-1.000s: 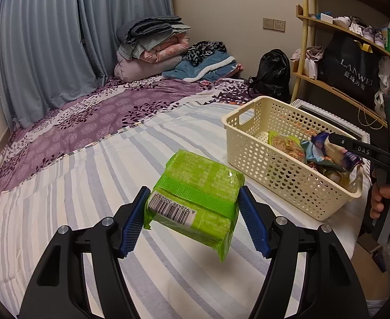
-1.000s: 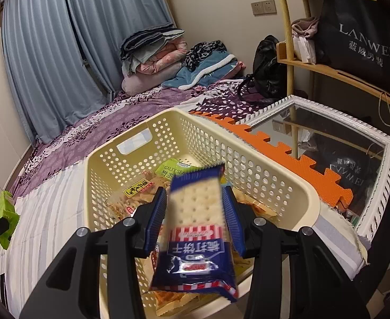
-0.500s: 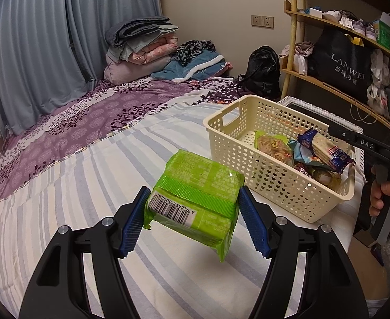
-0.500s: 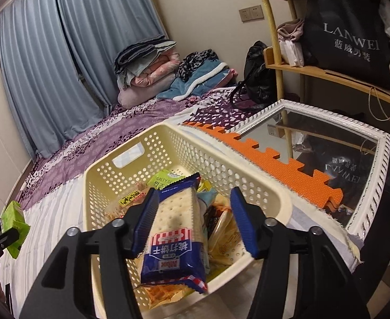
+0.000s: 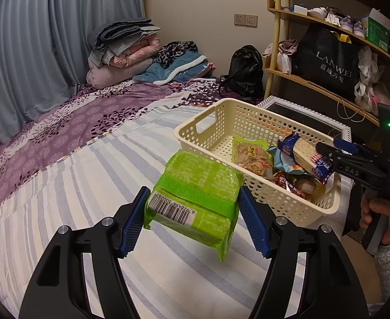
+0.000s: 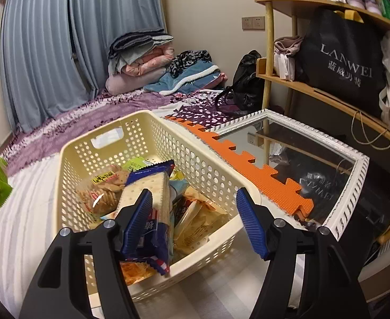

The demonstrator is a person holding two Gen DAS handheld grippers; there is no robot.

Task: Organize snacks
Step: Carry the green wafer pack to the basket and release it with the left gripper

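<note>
Green snack pack (image 5: pixel 195 199) clamped crosswise in left gripper (image 5: pixel 195 220), barcode end nearest; right gripper (image 6: pixel 197 220) just opening, cracker pack (image 6: pixel 147 202) lengthwise in basket (image 6: pixel 70 154).

Indoor light was dim and warm; focus stayed sharp, with strong fisheye bending and dark vignetted corners.

blue curtains (image 5: pixel 35 53), folded bedding (image 5: pixel 123 50) on a purple bedspread (image 5: pixel 75 122) — black backpack (image 5: pixel 245 71) beside wooden shelves (image 5: pixel 327 34).
</note>
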